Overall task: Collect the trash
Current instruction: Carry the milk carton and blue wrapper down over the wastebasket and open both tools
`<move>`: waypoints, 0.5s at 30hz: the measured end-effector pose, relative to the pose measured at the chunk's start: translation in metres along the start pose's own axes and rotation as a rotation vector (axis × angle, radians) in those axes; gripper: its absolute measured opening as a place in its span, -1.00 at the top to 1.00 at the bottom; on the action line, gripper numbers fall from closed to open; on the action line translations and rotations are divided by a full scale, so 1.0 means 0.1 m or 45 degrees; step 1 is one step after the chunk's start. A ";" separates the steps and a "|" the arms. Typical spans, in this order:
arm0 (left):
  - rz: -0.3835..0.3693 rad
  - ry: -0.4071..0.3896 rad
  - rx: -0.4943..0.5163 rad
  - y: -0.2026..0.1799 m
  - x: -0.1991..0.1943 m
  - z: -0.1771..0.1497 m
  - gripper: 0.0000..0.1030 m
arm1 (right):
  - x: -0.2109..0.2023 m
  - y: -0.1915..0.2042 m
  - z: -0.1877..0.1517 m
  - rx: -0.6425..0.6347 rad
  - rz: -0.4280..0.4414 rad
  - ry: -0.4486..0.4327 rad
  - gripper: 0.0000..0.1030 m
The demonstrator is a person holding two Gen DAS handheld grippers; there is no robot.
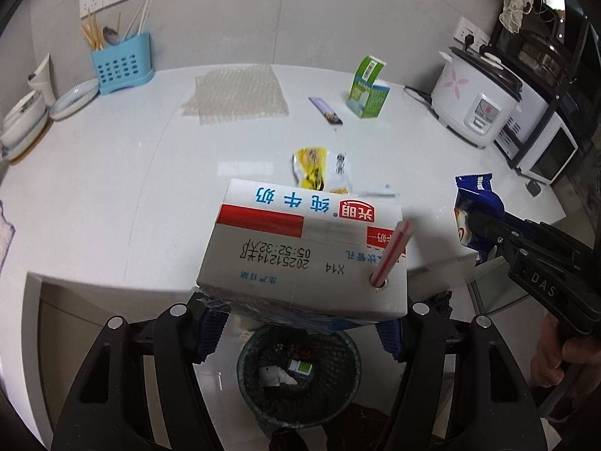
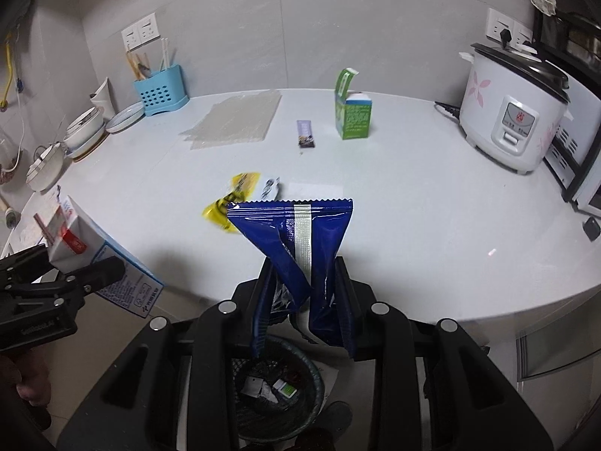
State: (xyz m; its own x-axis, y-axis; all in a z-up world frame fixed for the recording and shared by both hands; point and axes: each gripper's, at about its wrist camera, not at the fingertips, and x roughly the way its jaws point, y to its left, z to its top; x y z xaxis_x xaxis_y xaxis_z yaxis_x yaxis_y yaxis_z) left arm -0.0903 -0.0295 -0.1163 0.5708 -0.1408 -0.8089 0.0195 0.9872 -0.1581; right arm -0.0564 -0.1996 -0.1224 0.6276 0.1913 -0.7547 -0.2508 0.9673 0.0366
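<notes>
My left gripper [image 1: 300, 319] is shut on a white milk carton [image 1: 300, 248] with red and blue print and a red straw. It hangs just past the counter edge, over a dark mesh bin [image 1: 244, 364] on the floor that holds some scraps. My right gripper [image 2: 304, 300] is shut on a crumpled blue snack wrapper [image 2: 296, 233], also above the bin [image 2: 319, 376]. In the right wrist view the left gripper [image 2: 80, 261] and its carton [image 2: 120, 274] are at the left. In the left wrist view the right gripper [image 1: 479, 231] and the wrapper [image 1: 475, 199] are at the right.
On the white counter [image 1: 112, 188] lie a yellow wrapper [image 1: 311, 167], a purple bar wrapper [image 1: 325, 109], an opened green carton [image 1: 368, 90] and a bubble-wrap sheet [image 1: 236, 94]. A rice cooker [image 1: 473, 101] stands at the right. A blue utensil holder [image 1: 120, 64] and dishes [image 1: 71, 97] are at the back left.
</notes>
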 end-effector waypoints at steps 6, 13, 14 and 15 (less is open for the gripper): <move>-0.011 0.052 0.012 0.09 0.16 -0.46 -0.25 | 0.07 0.22 -0.52 -0.010 0.009 0.052 0.43; -0.030 0.185 0.011 0.18 0.63 -1.05 -0.25 | 0.44 0.35 -1.15 -0.017 0.011 0.195 0.43; -0.031 0.206 0.010 0.20 0.72 -1.12 -0.25 | 0.53 0.36 -1.25 -0.016 0.013 0.217 0.43; -0.028 0.231 0.010 0.21 0.83 -1.20 -0.25 | 0.58 0.35 -1.32 -0.014 0.014 0.234 0.43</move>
State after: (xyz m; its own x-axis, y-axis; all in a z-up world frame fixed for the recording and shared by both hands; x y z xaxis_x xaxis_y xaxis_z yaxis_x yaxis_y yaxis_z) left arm -0.1412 -0.0294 -0.2543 0.4127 -0.1726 -0.8943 0.0368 0.9842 -0.1730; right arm -0.1259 -0.1761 -0.2518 0.4797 0.1672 -0.8613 -0.2655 0.9633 0.0392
